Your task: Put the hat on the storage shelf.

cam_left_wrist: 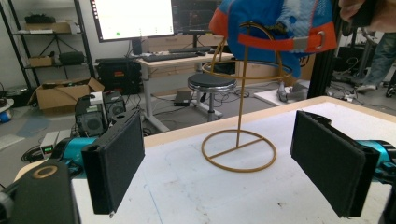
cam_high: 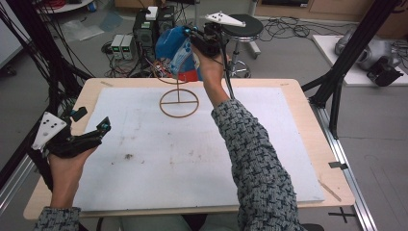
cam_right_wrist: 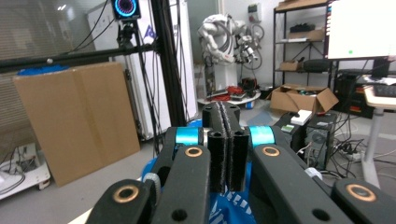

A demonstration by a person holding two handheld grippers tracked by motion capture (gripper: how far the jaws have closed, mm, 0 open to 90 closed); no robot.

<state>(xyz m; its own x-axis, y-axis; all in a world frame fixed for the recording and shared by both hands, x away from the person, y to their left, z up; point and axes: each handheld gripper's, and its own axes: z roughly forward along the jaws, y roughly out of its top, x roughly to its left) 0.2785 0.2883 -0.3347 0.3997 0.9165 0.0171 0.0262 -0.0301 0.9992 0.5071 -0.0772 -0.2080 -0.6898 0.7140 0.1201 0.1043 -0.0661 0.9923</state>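
Observation:
A gold wire hat stand (cam_high: 179,103) rises from the far middle of the white mat (cam_high: 159,159). Over its top hoop hangs a blue cap (cam_high: 172,48) with an orange band, and my right gripper (cam_high: 196,40) is shut on the cap's near side, held high above the table. In the right gripper view the jaws (cam_right_wrist: 226,112) are pressed together with blue cap cloth (cam_right_wrist: 233,207) below them. My left gripper (cam_high: 91,120) stands open near the table's left edge, with nothing between its fingers. The left gripper view looks between the spread pads (cam_left_wrist: 119,161) at the stand (cam_left_wrist: 239,149) and cap (cam_left_wrist: 261,28).
The mat covers most of the wooden table (cam_high: 312,110). Behind the table are a round stool (cam_high: 244,25) and computer boxes (cam_high: 144,30) on the floor. Black frame posts (cam_high: 349,50) stand at the right, and cables hang at the left.

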